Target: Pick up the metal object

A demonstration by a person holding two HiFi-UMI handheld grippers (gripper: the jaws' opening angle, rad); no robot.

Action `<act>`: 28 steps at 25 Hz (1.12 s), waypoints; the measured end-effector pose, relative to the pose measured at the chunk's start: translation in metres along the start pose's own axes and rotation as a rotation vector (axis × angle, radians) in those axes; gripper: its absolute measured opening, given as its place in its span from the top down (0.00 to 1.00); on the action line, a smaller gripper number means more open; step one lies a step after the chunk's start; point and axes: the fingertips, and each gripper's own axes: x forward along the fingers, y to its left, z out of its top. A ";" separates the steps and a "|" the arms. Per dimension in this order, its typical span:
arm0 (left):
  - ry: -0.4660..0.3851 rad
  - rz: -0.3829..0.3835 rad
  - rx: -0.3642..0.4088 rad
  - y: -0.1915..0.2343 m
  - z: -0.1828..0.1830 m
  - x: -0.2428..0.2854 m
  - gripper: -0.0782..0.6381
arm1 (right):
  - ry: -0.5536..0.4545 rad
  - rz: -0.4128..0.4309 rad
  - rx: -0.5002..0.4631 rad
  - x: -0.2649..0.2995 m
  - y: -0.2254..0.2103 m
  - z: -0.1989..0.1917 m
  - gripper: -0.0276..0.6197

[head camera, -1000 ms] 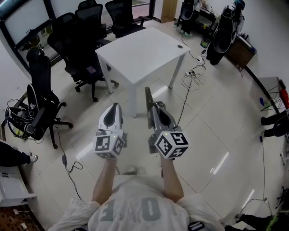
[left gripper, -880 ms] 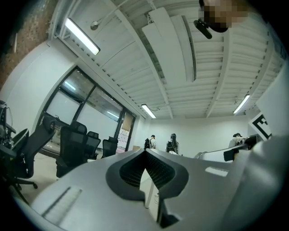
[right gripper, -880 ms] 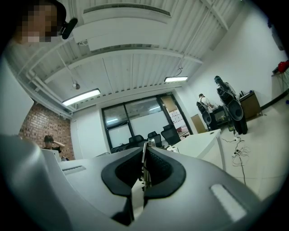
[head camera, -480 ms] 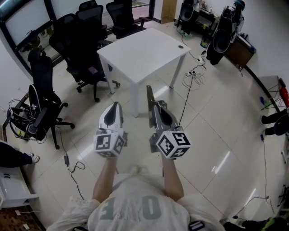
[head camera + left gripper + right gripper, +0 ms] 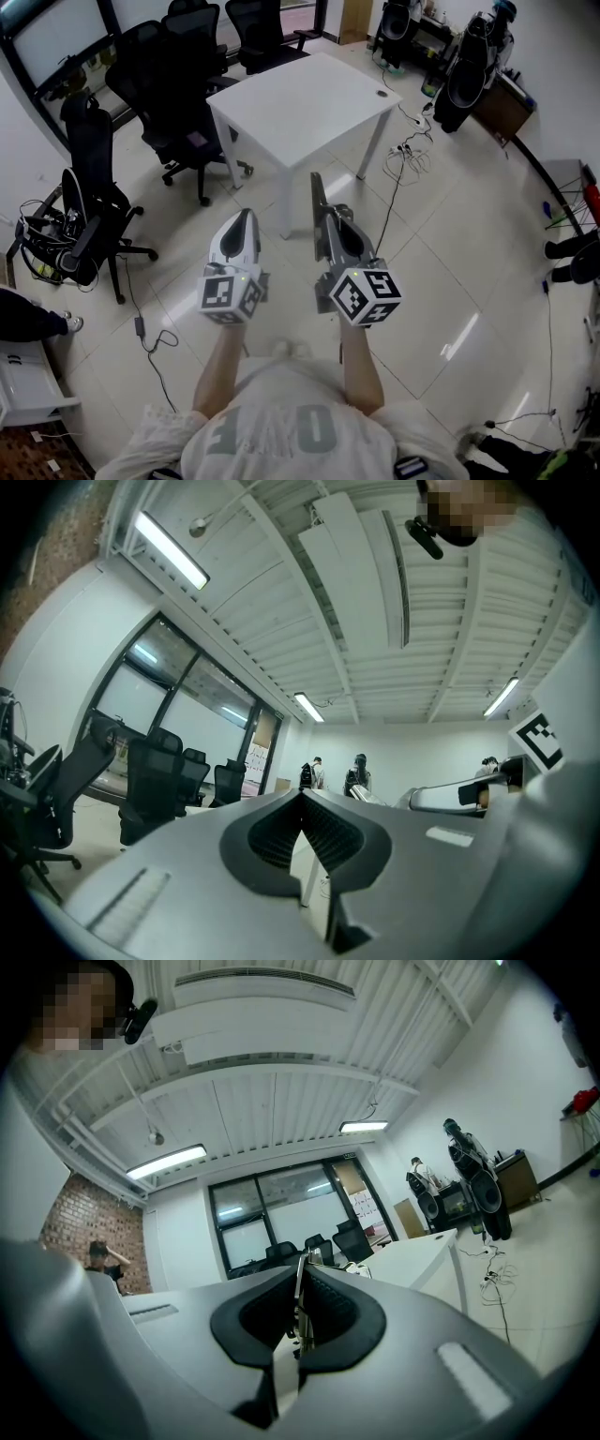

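Observation:
My right gripper [image 5: 327, 217] is held out level over the floor, shut on the metal object [image 5: 317, 199], a thin flat strip that juts forward past the fingertips toward the white table [image 5: 309, 98]. In the right gripper view the metal object [image 5: 300, 1290] shows edge-on, clamped between the dark pads. My left gripper [image 5: 245, 216] hangs beside it at the same height, shut, with nothing between its jaws; in the left gripper view its gripper [image 5: 303, 796] tips meet.
The white table stands just ahead of both grippers. Black office chairs [image 5: 178, 66] crowd its far left side, and another chair [image 5: 89, 202] stands at the left. Cables [image 5: 408, 155] trail on the tiled floor; speakers and gear [image 5: 469, 70] line the back right.
Only the head view has drifted a little. Both grippers keep their pose, and the right one still grips the metal strip.

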 end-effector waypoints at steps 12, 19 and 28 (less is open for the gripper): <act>-0.004 0.017 -0.010 0.015 0.001 0.001 0.89 | 0.008 -0.017 -0.038 0.008 0.003 0.000 0.92; -0.002 0.021 -0.016 0.018 -0.001 0.000 0.89 | 0.000 -0.026 -0.040 0.007 0.001 0.001 0.92; 0.002 0.026 -0.017 0.020 -0.003 -0.001 0.89 | -0.004 -0.029 -0.040 0.006 0.001 0.000 0.92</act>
